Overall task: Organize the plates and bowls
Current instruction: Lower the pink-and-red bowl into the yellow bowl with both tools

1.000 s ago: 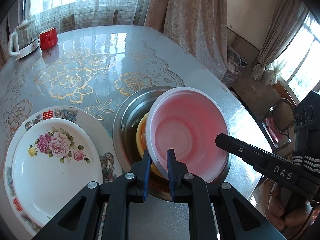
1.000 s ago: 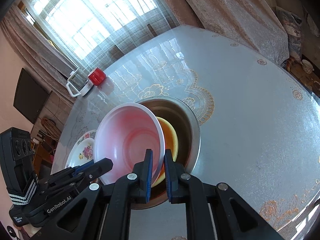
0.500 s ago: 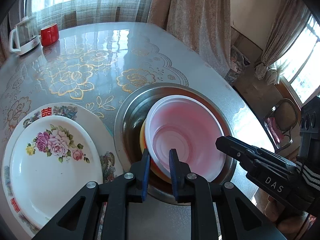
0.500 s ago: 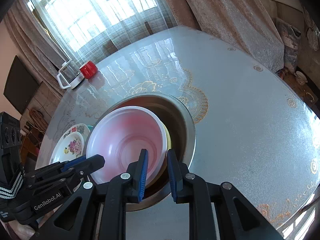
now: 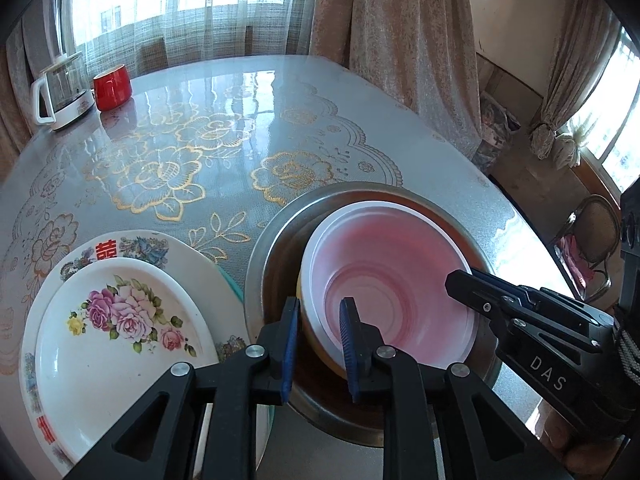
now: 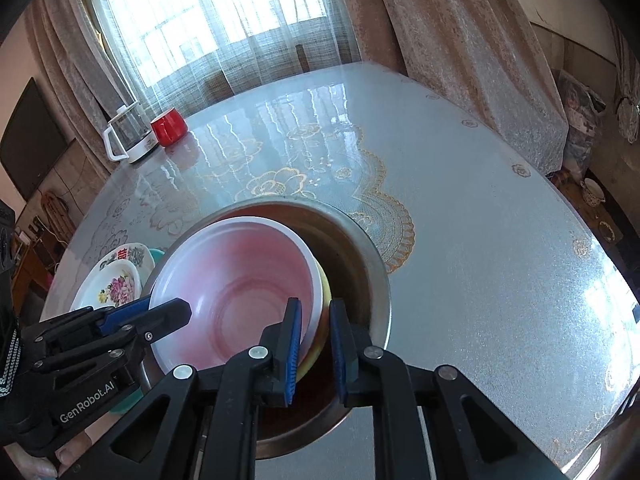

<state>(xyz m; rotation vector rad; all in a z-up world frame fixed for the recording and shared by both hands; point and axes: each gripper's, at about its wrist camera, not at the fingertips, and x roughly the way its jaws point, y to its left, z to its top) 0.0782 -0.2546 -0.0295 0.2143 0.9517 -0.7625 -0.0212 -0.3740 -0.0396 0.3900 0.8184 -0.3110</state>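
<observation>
A pink-and-white bowl (image 5: pixel 396 292) rests nested on a yellow bowl (image 6: pixel 325 292) inside a large steel basin (image 5: pixel 276 240). It also shows in the right wrist view (image 6: pixel 240 280), as does the basin (image 6: pixel 372 264). My left gripper (image 5: pixel 318 336) is open, its jaws straddling the pink bowl's near-left rim without clamping it. My right gripper (image 6: pixel 314 344) is open, its jaws straddling the bowls' near-right rim. A floral plate (image 5: pixel 116 328) lies stacked on a larger patterned plate (image 5: pixel 132 244) left of the basin.
A glass kettle (image 5: pixel 60 88) and a red cup (image 5: pixel 113 87) stand at the table's far left edge. The glossy round table (image 6: pixel 480 240) with gold flower print stretches behind and to the right. Curtains and a chair (image 5: pixel 592 236) lie beyond the table's edge.
The pink bowl came down from a tilted, lifted pose and now sits level in the basin. Both grippers have opened wider and let go of its rim.
</observation>
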